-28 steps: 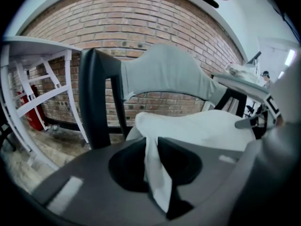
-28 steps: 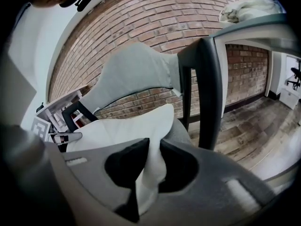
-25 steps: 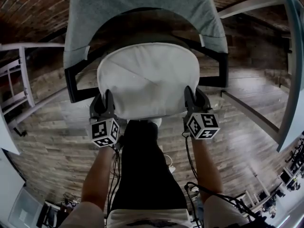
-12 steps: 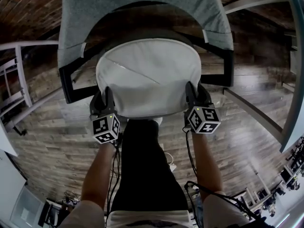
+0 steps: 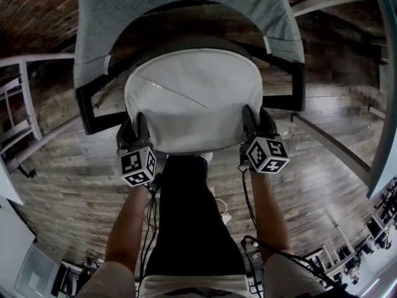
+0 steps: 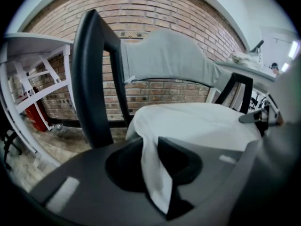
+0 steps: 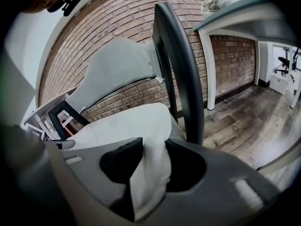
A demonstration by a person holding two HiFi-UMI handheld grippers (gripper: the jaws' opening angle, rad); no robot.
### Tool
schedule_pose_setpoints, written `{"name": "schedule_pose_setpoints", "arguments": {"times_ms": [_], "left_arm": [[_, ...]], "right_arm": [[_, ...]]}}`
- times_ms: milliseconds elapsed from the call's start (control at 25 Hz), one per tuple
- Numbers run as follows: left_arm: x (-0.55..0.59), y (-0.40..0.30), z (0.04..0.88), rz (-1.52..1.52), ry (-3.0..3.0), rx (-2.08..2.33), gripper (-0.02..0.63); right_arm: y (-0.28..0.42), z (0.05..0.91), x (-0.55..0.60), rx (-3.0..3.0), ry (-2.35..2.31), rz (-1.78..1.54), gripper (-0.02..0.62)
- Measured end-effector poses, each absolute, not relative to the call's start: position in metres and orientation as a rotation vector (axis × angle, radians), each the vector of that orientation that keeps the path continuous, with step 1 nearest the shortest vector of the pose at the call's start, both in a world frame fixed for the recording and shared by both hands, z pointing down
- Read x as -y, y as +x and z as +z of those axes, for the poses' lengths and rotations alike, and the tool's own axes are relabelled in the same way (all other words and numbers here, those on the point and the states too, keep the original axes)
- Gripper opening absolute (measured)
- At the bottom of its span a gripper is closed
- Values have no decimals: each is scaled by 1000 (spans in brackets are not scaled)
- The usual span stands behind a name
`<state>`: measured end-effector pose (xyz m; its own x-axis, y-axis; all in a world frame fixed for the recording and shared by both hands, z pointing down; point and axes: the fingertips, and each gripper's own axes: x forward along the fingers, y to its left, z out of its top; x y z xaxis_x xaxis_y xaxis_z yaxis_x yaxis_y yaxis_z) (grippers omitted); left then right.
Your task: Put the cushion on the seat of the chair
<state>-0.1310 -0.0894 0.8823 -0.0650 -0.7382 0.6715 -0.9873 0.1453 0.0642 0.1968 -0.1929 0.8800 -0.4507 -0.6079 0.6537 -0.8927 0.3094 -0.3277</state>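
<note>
chair (image 5: 180, 5) faces person | cushion (image 5: 192, 98) lies on its seat, centred | left gripper (image 5: 133, 129) pinches front edge, jaws narrow | right gripper (image 5: 257, 121) jaws opening, cushion fold between them | advice: free both sides evenly, back out without dragging

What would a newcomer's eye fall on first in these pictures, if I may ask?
The white cushion lying on the seat of the grey-backed chair, mid-frame in the head view. The left gripper pinches its near edge at one corner; the right gripper has the other corner between its jaws, which are opening. Behind stands a brick wall.
</note>
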Motion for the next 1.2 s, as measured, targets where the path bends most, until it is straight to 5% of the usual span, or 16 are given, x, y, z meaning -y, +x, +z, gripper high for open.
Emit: {"name": "schedule_pose_setpoints", "arguments": {"times_ms": [360,720,1200], "left_arm": [[89,-133,874,554,1635,1884,69],[88,-145,873,567,1584,1892,137],[90,-138,815,565,1706,1867,138]], "right_arm": [[204,873,194,2149,1401,989,192],[207,864,197,2145,1437,961,196],[217,809,193,2153,1516,929,196]]}}
